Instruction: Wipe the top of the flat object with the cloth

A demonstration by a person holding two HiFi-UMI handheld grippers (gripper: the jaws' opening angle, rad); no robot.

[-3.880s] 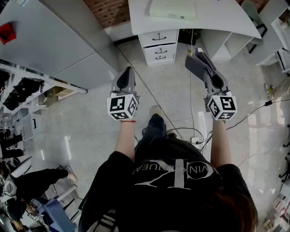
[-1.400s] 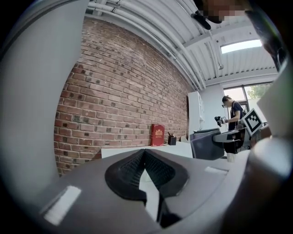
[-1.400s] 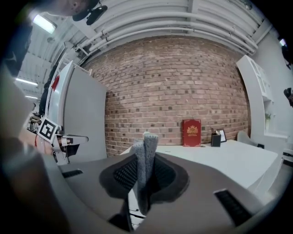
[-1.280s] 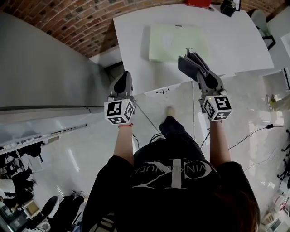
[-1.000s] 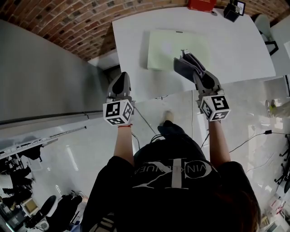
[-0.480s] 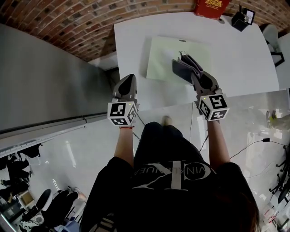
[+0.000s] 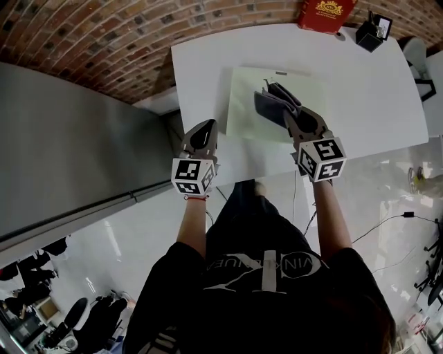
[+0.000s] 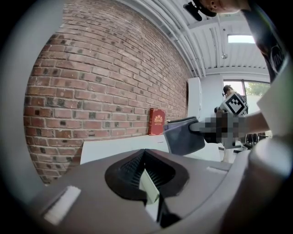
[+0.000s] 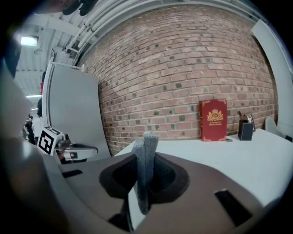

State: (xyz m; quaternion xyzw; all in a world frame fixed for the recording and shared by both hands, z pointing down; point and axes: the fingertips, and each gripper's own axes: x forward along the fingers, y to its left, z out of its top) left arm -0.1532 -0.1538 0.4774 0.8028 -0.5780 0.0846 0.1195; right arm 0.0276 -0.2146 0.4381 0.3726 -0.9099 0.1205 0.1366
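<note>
Right gripper (image 9: 144,183): jaws are clamped on a folded grey cloth (image 9: 145,151), which stands up between them and projects past the tips.

Left gripper (image 8: 146,176): jaws are drawn in to a narrow slit. Nothing is held between them.

In the head view the cloth hangs over the near middle of the mat (image 7: 242,104), a pale green flat sheet lying on the white bench (image 7: 360,90). From the left gripper view the cloth appears to be clear of the mat's surface. Contact cannot be confirmed.

The mat lies directly below and ahead of the right jaws. Its longer side appears to run side to side, parallel to the brick wall. The left gripper sits at the near left corner of the mat, by the bench edge, and is the farther of the two from the mat's middle.

Beyond the mat's far right corner a red book (image 7: 325,12) stands against the wall, with a dark pen pot (image 7: 377,31) just right of it.

Assessment: wiping has not begun. The next move calls for lowering the cloth flat onto the mat, then stroking along the long side.
</note>
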